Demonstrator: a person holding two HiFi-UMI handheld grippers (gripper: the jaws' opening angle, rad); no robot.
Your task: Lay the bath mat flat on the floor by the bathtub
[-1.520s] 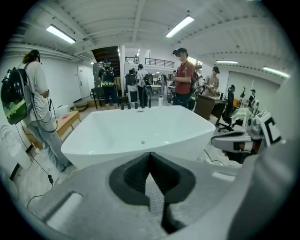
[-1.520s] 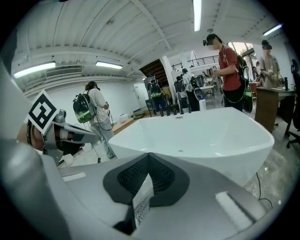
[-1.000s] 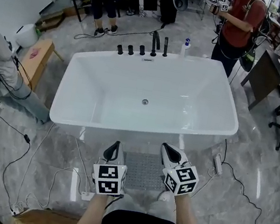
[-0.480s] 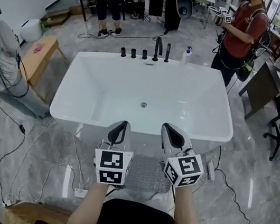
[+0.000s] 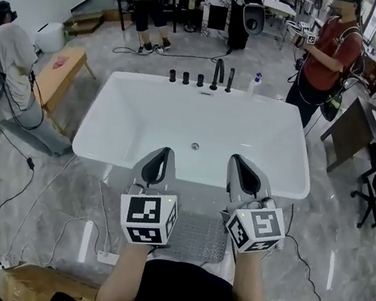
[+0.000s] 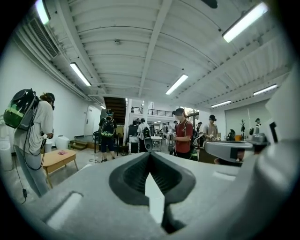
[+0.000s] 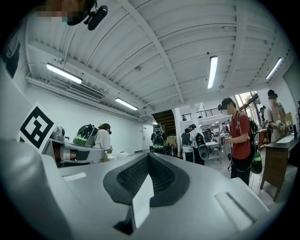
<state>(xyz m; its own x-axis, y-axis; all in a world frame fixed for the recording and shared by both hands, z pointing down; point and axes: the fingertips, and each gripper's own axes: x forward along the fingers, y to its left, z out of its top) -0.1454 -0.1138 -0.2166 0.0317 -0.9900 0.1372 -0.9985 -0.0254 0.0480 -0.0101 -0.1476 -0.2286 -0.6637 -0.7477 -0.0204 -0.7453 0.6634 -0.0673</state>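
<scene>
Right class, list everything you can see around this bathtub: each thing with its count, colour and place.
bathtub: one, white, middle of the floor
tap fittings: five, black, tub's far rim
bottle: one, white with blue cap, right of the tap fittings
bath mat: one, grey, on the floor by the tub's near side, partly hidden
bench: one, wooden, left of the tub
power strip: one, white, floor near left
cardboard box: one, brown, bottom left
desk: one, dark, far right
people: at least five, around the room
left gripper: grey, shut, empty
right gripper: grey, shut, empty
</scene>
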